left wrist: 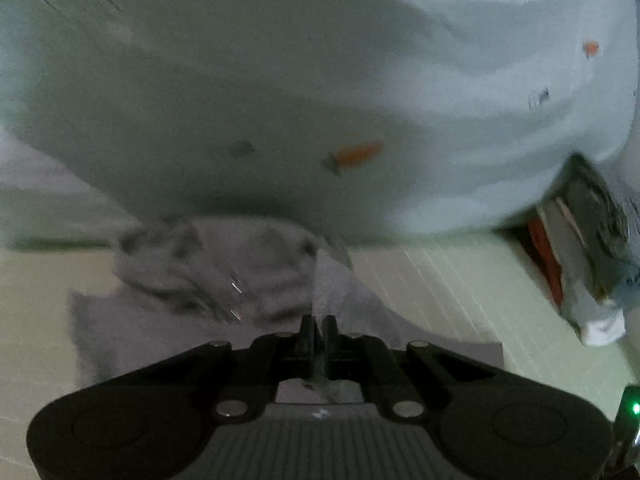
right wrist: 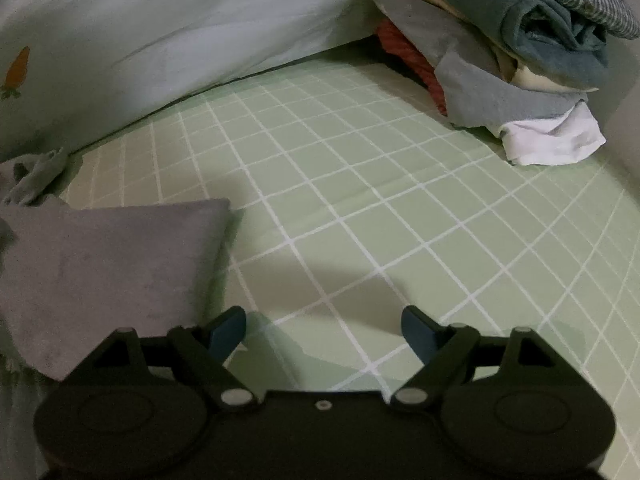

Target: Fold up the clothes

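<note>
Left wrist view shows our left claw pinched on the grey garment ahead on the bed; our right claw gapes empty, cloth to its left.

We are in a bedroom at home, working on a bed.

We see a green checked bedsheet spread under everything, a big pale pillow printed with a small carrot lying along its far edge, and a stack of folded clothes piled at the corner, with a grey garment laid out on the sheet.
</note>
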The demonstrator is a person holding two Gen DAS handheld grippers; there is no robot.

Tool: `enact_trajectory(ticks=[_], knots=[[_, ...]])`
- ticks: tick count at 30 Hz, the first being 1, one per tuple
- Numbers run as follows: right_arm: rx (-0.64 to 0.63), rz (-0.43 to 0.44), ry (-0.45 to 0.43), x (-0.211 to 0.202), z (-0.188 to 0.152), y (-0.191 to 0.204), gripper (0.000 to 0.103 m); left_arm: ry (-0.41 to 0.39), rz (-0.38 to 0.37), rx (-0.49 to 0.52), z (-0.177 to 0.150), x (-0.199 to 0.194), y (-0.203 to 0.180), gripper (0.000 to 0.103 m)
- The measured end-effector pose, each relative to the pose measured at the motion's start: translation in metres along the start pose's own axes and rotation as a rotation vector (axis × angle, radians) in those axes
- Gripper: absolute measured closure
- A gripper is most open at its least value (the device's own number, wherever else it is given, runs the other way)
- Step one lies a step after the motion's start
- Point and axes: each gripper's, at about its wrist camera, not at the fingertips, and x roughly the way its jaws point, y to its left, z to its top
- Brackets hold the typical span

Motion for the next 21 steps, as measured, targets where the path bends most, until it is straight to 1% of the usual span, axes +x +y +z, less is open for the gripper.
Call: enact_trajectory(ticks=[2, 4, 7, 13, 16, 18, 20, 21], knots=[[-0.005, -0.001, -0.008, -0.001, -0.002, 0.002, 0.016, -0.047, 0.041, -0.022, 0.006, -0.014, 0.015, 0.099], [-0.011, -0.002, -0.021, -0.002, -0.006, 0.003, 0.016, -0.079, 0.088, -0.062, 0.011, -0.028, 0.033, 0.099], [-0.016, -0.003, -0.029, -0.003, -0.008, 0.005, 0.015, -0.137, 0.174, -0.124, 0.018, -0.054, 0.066, 0.100], [-0.038, -0.007, -0.034, -0.005, -0.009, 0.012, 0.013, -0.243, 0.380, -0.229, 0.020, -0.103, 0.132, 0.100], [-0.055, -0.006, -0.033, -0.005, -0.009, 0.017, 0.013, -0.250, 0.509, -0.299, 0.013, -0.114, 0.166, 0.100], [-0.069, -0.007, -0.030, -0.006, -0.009, 0.020, 0.013, -0.228, 0.600, -0.339, 0.003, -0.115, 0.185, 0.100], [-0.087, -0.006, -0.027, -0.006, -0.008, 0.025, 0.013, -0.185, 0.662, -0.398, -0.011, -0.113, 0.202, 0.099], [-0.102, -0.007, -0.023, -0.007, -0.007, 0.028, 0.013, -0.164, 0.668, -0.417, -0.017, -0.111, 0.207, 0.094]])
